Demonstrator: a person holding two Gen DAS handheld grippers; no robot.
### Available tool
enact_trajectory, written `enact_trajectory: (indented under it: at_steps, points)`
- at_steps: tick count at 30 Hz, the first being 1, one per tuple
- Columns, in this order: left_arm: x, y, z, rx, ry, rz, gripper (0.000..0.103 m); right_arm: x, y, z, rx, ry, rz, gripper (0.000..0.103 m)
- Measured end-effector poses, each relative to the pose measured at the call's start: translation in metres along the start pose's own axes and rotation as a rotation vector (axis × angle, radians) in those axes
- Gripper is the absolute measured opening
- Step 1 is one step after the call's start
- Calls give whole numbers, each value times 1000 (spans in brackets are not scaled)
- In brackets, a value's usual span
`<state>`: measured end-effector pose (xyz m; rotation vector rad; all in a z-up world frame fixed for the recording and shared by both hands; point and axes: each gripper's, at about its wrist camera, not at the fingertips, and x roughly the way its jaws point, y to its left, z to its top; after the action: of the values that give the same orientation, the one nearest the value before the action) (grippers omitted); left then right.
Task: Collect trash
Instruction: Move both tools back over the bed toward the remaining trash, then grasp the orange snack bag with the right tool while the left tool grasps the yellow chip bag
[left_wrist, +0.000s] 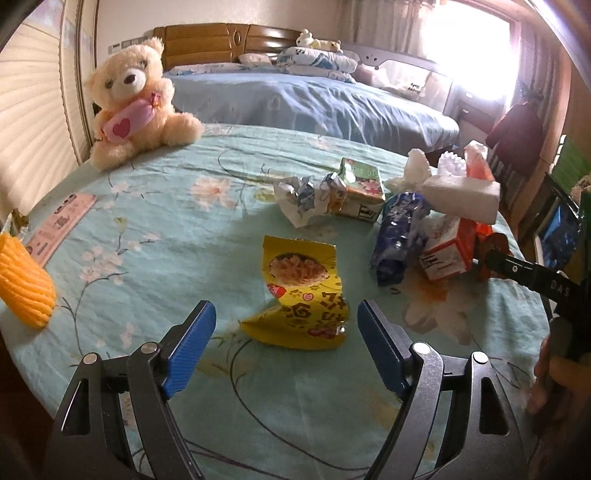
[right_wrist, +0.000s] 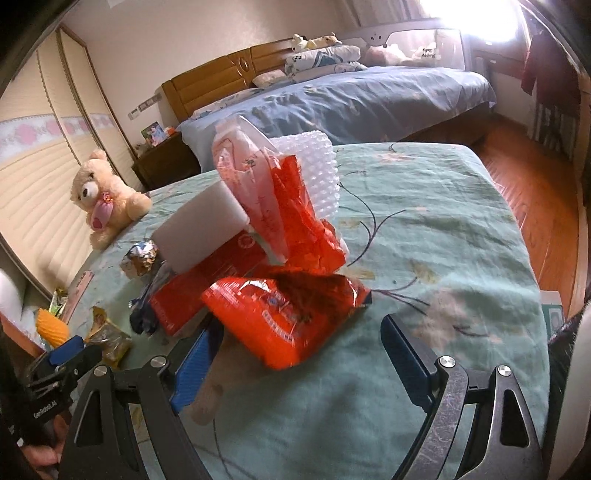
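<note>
- The worktop (left_wrist: 155, 206) is round and is covered with a light green cloth with flowers; behind it stands a bed (left_wrist: 314, 103) with a blue cover.
- A cream teddy bear (left_wrist: 136, 99) sits at the far left edge of the worktop, and it holds a pink heart cushion.
- The pile of trash (left_wrist: 436, 221) lies on the right part of the worktop: a white foam block (right_wrist: 201, 229) leans on top, beside it a red plastic bag (right_wrist: 295, 206) and a white bubble sheet (right_wrist: 314, 162), and under them red cartons.
- A red snack bag (right_wrist: 288, 314) lies at the near side of this pile, just in front of the right tool (right_wrist: 299, 354). Its jaws are spread wide and nothing is between the pads.
- A dark blue wrapper (left_wrist: 399, 236) lies rolled at the left side of the pile, and a small green carton (left_wrist: 360, 188) with a crumpled wrapper is behind it.
- A yellow snack bag (left_wrist: 303, 291), torn open and bent, lies alone on the cloth, just ahead of the left tool (left_wrist: 286, 332). Its jaws are also spread and they pinch nothing.
- An orange ribbed thing (left_wrist: 26, 280) stands at the left edge.
</note>
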<state>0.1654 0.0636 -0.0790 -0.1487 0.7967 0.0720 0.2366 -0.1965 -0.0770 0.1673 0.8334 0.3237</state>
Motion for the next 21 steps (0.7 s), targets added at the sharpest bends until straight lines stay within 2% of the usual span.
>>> enact_trajectory:
  at_steps: [1, 3, 5, 6, 7, 8, 9, 10, 11, 13, 21]
  points:
    - [2, 0, 0, -4, 5, -8, 81, 2, 1, 1, -3, 3, -3, 88]
    - [3, -1, -1, -3, 11, -27, 74, 4, 1, 1, -9, 0, -15, 88]
    - [5, -3, -2, 13, 22, -40, 58, 4, 0, 1, -7, -4, -24, 84]
    - [6, -5, -2, 19, 26, -46, 55, 3, 0, 1, -5, -10, -27, 79]
    - [6, -7, -3, 26, 28, -54, 49, 2, -1, 1, -3, -15, -36, 64]
    - [6, -8, -3, 30, 30, -59, 46, 1, -2, 1, -1, -13, -43, 56]
    - [5, -11, -4, 35, 28, -66, 41, 1, -4, 1, 3, -8, -50, 41]
    - [4, -13, -4, 40, 28, -73, 30, 0, -6, 1, 7, -6, -51, 28]
    - [3, -16, -5, 46, 31, -86, 28, -2, -7, 0, 10, -7, -55, 22]
    - [0, -21, -7, 49, 32, -107, 22, -7, -9, -1, 9, -14, -60, 15]
    - [-13, -53, -10, 112, 17, -170, 21, -39, -19, -15, 32, -38, -45, 13]
